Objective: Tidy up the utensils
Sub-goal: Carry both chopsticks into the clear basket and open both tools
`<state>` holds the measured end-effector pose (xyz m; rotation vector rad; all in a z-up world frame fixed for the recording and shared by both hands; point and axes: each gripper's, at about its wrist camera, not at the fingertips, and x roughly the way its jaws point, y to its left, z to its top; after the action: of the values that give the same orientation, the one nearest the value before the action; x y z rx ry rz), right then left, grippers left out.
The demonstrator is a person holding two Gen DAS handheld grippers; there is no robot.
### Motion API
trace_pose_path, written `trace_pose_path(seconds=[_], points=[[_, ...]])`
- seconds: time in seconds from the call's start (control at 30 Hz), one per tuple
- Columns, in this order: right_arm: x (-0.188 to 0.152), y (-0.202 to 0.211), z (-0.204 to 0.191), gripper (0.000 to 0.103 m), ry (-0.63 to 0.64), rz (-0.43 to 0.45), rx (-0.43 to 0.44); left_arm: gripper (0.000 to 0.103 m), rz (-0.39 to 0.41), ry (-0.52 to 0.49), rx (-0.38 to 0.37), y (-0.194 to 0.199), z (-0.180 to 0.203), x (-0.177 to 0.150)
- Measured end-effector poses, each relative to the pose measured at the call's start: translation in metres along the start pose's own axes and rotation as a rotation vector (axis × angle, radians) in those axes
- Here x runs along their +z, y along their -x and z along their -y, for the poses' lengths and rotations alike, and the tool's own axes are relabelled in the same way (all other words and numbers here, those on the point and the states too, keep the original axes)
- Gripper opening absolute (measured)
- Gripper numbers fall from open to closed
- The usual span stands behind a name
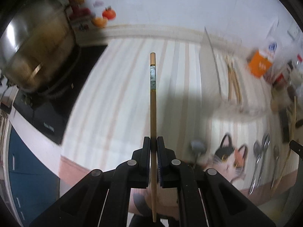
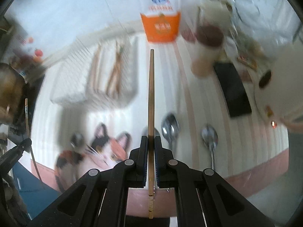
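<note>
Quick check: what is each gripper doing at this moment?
Left gripper: closed, holding a chopstick.
Right gripper: closed, holding another chopstick.

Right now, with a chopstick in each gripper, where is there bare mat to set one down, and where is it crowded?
Free: the striped mat between the black cooktop and the white mesh basket. Also a narrow strip between the spoons and the black slab. Crowded: the cat print with its spoons, and the far right corner around the orange carton and jars.

Steel pot on black cooktop; orange carton against wall; cat-print mat covering tabletop.
</note>
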<state>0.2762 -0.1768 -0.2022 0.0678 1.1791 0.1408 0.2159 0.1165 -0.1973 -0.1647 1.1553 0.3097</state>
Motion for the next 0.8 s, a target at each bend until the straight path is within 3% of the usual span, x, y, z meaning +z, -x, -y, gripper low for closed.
trace_pose_path(seconds=[0.23,0.3,0.47,0.6,0.8], points=[[0.074,0.028,-0.036,0.007,0.032,0.111,0.085,0.004,0.129,-0.019,-0.066,0.043,0.017,0.078],[0.099,0.031,-0.045,0.007,0.034,0.128,0.127,0.004,0.135,-0.023,-0.129,0.048,0.029,0.103],[0.153,0.008,-0.055,0.007,-0.011,0.062,0.262,0.004,0.054,-0.007,-0.290,0.029,0.057,0.149],[0.178,-0.030,-0.058,0.007,-0.039,-0.013,0.293,0.004,-0.053,0.029,-0.409,-0.007,0.075,0.180],[0.187,-0.088,-0.055,0.007,-0.052,-0.117,0.273,0.004,-0.162,0.000,-0.397,-0.058,0.100,0.195]])
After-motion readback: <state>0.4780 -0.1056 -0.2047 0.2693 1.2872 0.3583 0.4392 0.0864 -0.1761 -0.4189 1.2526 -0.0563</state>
